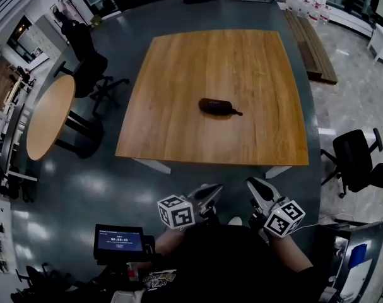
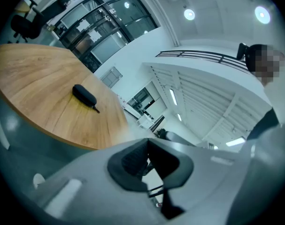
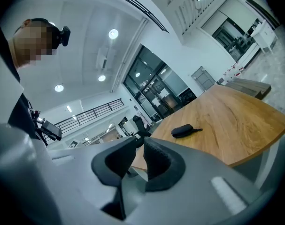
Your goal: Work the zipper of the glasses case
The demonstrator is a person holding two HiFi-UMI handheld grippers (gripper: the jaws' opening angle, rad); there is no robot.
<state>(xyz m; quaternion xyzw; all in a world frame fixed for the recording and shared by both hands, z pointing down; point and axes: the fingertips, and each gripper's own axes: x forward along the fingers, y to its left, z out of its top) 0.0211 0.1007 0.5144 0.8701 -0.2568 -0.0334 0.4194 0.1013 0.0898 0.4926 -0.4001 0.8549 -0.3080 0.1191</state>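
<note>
A dark oval glasses case (image 1: pixel 216 106) lies near the middle of the square wooden table (image 1: pixel 178 131), its zipper pull cord (image 1: pixel 237 112) pointing right. Both gripper views show it far off: the case (image 2: pixel 83 94) in the left one, the case (image 3: pixel 182 131) in the right one. Both grippers are held close to the person's body, well short of the table's near edge. My left gripper (image 1: pixel 214 189) (image 2: pixel 148 142) is shut, empty. My right gripper (image 1: pixel 252 182) (image 3: pixel 141 142) stands slightly open with a narrow gap and nothing in it.
A round wooden table (image 1: pixel 49 115) and a black office chair (image 1: pixel 90 68) stand to the left. Another black chair (image 1: pixel 361 160) is at the right. A small screen (image 1: pixel 120 240) sits at the lower left. Wooden planks (image 1: pixel 314 43) lie on the floor at the far right.
</note>
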